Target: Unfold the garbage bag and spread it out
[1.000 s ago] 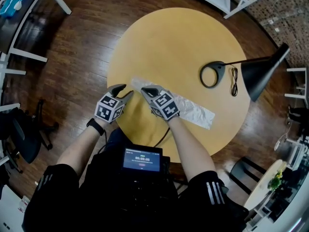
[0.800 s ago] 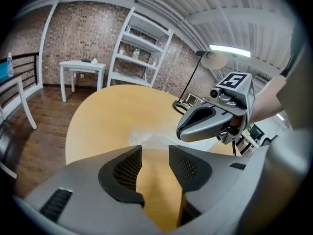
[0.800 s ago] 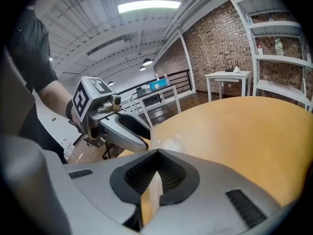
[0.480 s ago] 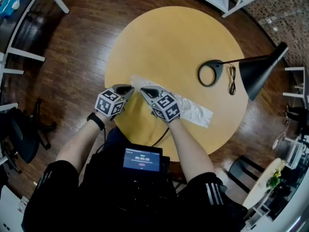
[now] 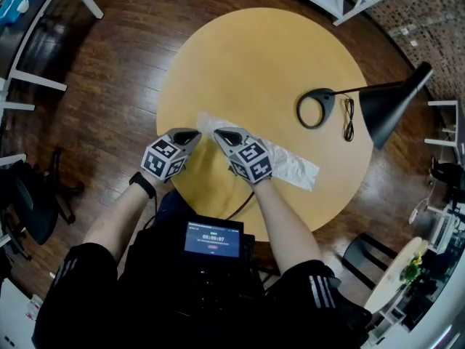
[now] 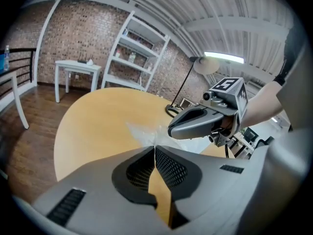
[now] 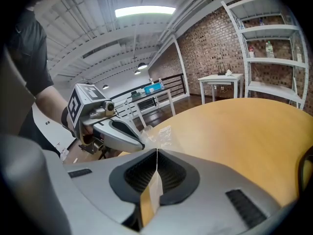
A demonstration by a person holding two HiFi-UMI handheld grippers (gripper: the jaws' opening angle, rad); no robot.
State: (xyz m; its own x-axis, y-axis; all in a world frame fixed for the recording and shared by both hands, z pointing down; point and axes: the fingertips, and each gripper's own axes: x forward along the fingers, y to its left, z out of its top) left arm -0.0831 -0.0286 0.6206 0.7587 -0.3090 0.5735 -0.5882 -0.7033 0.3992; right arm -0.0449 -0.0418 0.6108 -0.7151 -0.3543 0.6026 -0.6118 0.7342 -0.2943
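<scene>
Both bare forearms reach forward side by side, angled downward. The left tongs (image 5: 196,133) have just closed on the garbage bag's (image 5: 290,167) end. The right tongs (image 5: 217,133) pinch its film.

Seen from above, a round yellow wooden tabletop (image 5: 269,57) stands on a dark wood floor (image 5: 120,57). A translucent white folded plastic garbage bag (image 5: 290,167) lies as a long strip across the tabletop's near side. A person's left tongs (image 5: 192,134) and right tongs (image 5: 219,134) pinch the strip's left end, their tips near each other. A black desk lamp (image 5: 392,106) stands at the right.
</scene>
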